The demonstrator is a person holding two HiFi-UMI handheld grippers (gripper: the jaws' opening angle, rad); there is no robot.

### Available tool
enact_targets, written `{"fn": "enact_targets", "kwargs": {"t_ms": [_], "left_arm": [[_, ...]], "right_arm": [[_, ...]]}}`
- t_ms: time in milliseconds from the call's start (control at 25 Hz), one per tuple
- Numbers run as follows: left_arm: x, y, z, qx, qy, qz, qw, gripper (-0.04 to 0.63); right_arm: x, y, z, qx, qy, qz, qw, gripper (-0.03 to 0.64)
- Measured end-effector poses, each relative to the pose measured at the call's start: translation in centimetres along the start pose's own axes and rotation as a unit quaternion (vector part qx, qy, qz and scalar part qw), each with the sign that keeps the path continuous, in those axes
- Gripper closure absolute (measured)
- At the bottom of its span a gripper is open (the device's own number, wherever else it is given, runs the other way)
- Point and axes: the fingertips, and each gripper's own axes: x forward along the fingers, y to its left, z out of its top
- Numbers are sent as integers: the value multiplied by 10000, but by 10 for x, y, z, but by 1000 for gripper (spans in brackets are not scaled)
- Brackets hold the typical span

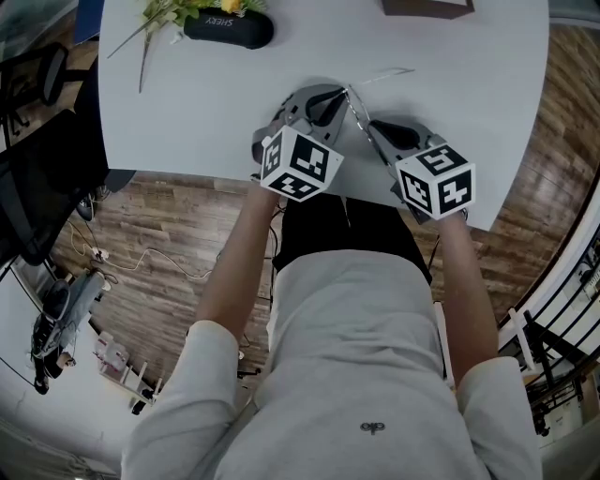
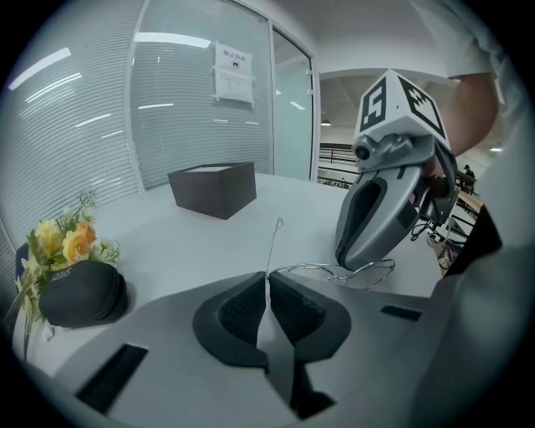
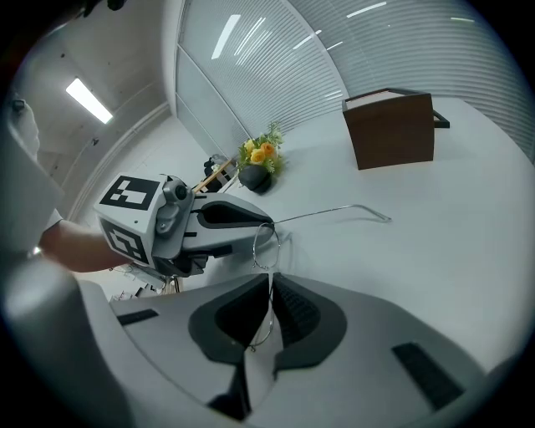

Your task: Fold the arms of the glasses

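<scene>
Thin wire-rimmed glasses [image 1: 361,112] hang just above the white table [image 1: 478,103] between my two grippers. My left gripper [image 2: 268,280] is shut on one arm of the glasses [image 2: 273,247], and that arm sticks out ahead to its bent tip. The lens rims [image 2: 355,272] run off to the right, where my right gripper [image 2: 347,261] grips them. In the right gripper view, my right gripper [image 3: 271,280] is shut on a wire lens rim [image 3: 266,242]. My left gripper [image 3: 255,224] is at the rim's far side, and the arm [image 3: 334,211] stretches right over the table.
A black glasses case [image 1: 228,28] and a bunch of yellow flowers [image 1: 178,11] lie at the table's far left. A dark box [image 1: 427,7] stands at the far edge. The table's near edge [image 1: 216,174] runs just under my hands, with wood floor below.
</scene>
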Motion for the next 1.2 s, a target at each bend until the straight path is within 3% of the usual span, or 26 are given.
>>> {"fn": "enact_targets", "kwargs": {"t_ms": [560,1200], "left_arm": [[5,-2,0,152,64,-139,9998,563],[6,-2,1,241,108,-162,9995,563]], "right_arm": [[5,9,-2,-245,212,301,9990,584],[-13,-4,12,-164,-4,108,9998,563]]}}
